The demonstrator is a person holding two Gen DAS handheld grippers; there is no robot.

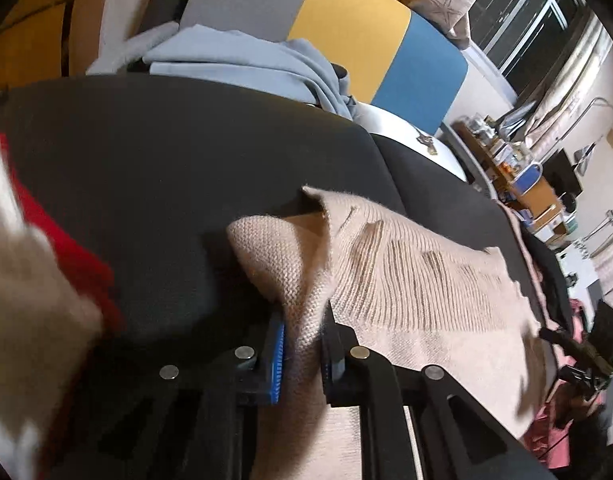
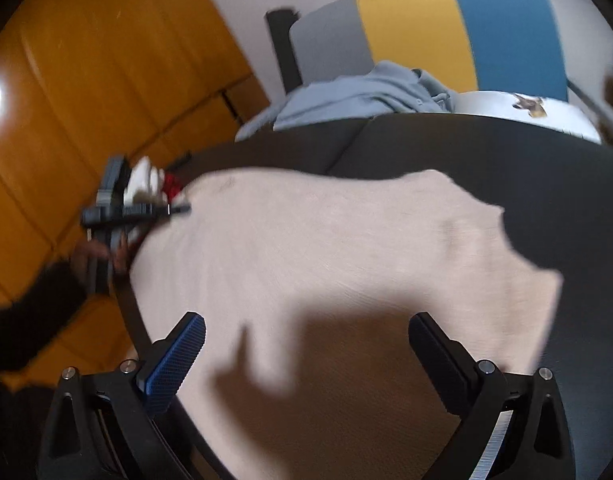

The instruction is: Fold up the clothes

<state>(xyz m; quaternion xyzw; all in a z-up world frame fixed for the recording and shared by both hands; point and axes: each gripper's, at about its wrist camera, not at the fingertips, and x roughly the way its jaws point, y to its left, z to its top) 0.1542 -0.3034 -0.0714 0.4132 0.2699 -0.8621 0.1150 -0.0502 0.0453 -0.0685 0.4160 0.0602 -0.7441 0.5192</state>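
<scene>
Beige knit sweater (image 1: 406,280), flat on black sofa seat (image 1: 146,168). Left gripper (image 1: 302,356) jaws clenched on bunched edge, prob. for fold; right gripper (image 2: 306,356) jaws released, above cloth.

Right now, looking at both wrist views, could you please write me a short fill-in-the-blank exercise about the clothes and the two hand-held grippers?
1. The left hand-held gripper is shut on a fold of the ____ knitted sweater.
2. The jaws of the right hand-held gripper stand ____, with nothing pinched between them.
3. The sweater lies on a ____ cushion.
4. A light ____ garment lies bunched behind the cushion.

Missing words: beige; open; black; blue
</scene>
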